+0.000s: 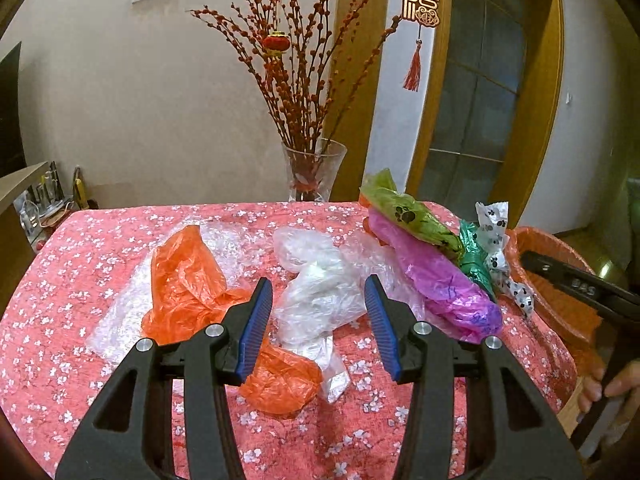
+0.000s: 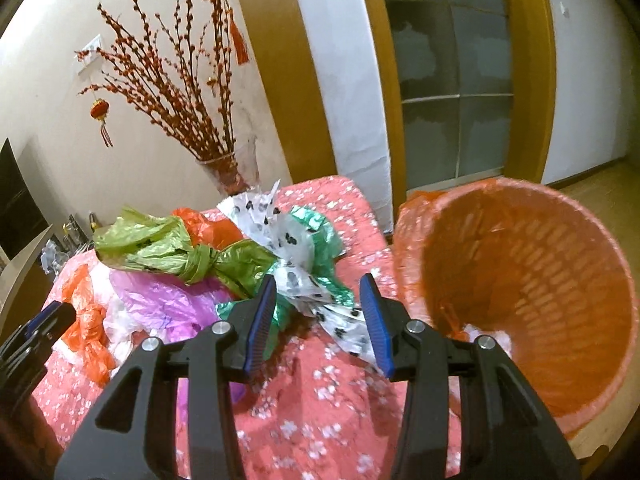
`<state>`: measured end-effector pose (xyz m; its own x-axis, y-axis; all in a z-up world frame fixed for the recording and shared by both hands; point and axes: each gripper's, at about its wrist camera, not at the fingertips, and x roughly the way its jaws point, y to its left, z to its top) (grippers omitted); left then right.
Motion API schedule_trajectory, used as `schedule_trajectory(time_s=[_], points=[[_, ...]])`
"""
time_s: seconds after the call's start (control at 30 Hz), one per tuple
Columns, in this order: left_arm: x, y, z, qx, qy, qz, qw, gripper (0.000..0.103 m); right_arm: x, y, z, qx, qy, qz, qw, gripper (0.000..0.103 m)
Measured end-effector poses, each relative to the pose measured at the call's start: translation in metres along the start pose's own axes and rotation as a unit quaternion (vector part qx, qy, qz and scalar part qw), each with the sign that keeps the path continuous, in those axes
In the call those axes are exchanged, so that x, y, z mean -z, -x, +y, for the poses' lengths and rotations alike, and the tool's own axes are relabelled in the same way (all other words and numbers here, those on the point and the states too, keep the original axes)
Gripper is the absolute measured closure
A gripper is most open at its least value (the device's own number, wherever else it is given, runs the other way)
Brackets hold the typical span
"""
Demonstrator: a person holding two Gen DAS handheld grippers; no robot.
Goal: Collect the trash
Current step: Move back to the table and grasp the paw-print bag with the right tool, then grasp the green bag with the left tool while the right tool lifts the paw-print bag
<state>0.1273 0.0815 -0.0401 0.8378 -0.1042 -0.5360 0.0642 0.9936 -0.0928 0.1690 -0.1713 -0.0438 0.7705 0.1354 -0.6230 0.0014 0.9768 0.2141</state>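
Hovering low over the pink floral tablecloth, the left gripper has its blue pads spread wide and nothing between them, lined up on a crumpled clear plastic bag mid-table. An orange plastic bag lies touching that clear one on its left, another orange wad sits just beside the near pad, and the near edge of the table is bare cloth. Over toward the right edge, a magenta bag lies under a green bag printed with a black paw mark; faint pen scribble on the magenta is too small to read.

Right gripper now: jaws wide apart, holding nothing, framing a white bag with black paw prints knotted against a teal bag at the table's right edge. Just past that edge stands the orange-lined wastebasket, mouth tipped this way, something pale, probably plastic, at its bottom. Behind the far edge stands a glass vase, its red branches hung with a gold 福 ornament.
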Motion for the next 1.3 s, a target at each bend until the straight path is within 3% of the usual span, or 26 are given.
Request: schedule_trajectory(time_s=[0.4, 0.57, 0.63, 0.73, 1.03, 1.27, 1.3], points=[[-0.007, -0.007, -0.006, 0.025, 0.001, 0.0, 0.9997, 0.054, -0.004, -0.035, 0.006, 0.003, 0.014, 0.029, 0.999, 0.06], [-0.016, -0.009, -0.017, 0.038, -0.005, -0.008, 0.9992, 0.054, -0.002, -0.046, 0.006, -0.005, 0.018, 0.046, 0.999, 0.078], [-0.021, -0.011, -0.023, 0.044, -0.009, -0.01, 0.999, 0.054, -0.001, -0.047, 0.005, -0.009, 0.018, 0.048, 0.999, 0.091], [-0.026, -0.014, -0.033, 0.054, -0.016, -0.01, 0.9984, 0.054, 0.001, -0.043, 0.004, -0.014, 0.016, 0.044, 0.999, 0.095], [-0.048, -0.034, -0.054, 0.043, -0.029, -0.011, 0.9986, 0.054, 0.003, -0.016, -0.006, -0.017, 0.004, 0.019, 1.0, 0.096], [-0.05, -0.062, -0.047, 0.024, -0.012, 0.036, 0.999, 0.055, 0.003, -0.008, -0.009, -0.019, 0.01, 0.013, 1.0, 0.096], [-0.049, -0.064, -0.046, 0.028, -0.008, 0.04, 0.9988, 0.06, 0.004, -0.008, -0.009, -0.019, 0.01, 0.013, 1.0, 0.096]])
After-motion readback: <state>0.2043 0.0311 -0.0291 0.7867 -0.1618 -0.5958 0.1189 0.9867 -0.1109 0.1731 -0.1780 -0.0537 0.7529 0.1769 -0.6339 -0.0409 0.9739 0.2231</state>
